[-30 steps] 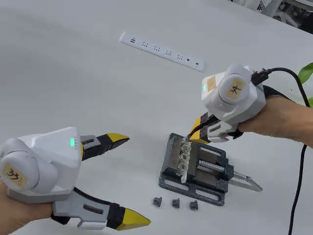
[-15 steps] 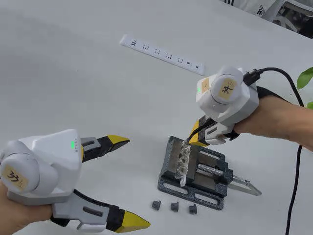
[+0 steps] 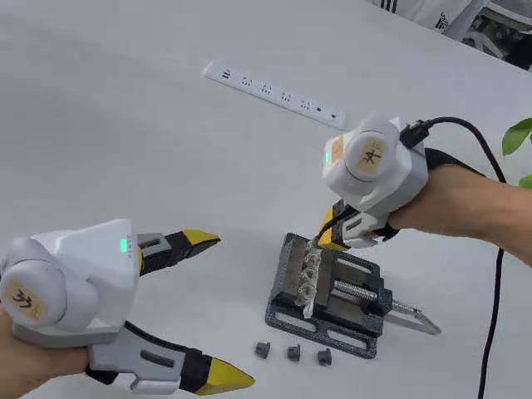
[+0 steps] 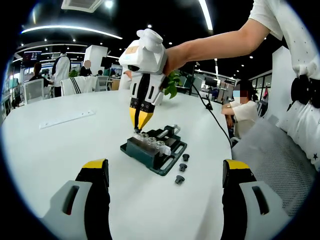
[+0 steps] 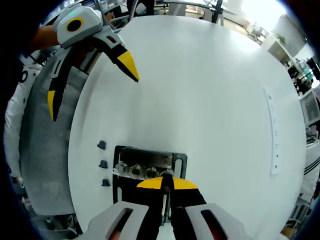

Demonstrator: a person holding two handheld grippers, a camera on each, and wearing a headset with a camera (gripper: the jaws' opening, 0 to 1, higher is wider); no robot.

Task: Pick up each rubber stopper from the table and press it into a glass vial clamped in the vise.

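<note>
Over on my left tongs (image 3: 233, 308), the left sticker (image 3: 25, 301) has handwriting that looks like "33". The right sticker (image 3: 370, 155), on top of my right tongs (image 3: 317, 242), is a scribble I can't make out. Way out past both tongs there's a power strip (image 3: 274, 93), too small to read any lettering on.

Versus a second ago, the right tongs' body has leaned over a bit toward the left tongs, but the tips are at the same spot. Left tongs look like they haven't budged.

Left tongs are spread wide with nothing in them, hanging over the desk (image 3: 125, 125). Right tongs are pinched nearly together, tips down on the end one of the glass vials (image 3: 309, 278) clamped in the vise (image 3: 357, 320) right under them. Can't tell if a stopper is between the tips. Three rubber stoppers (image 3: 293, 352) sit in a row on the desk just beside the vise, between my two tongs.
</note>
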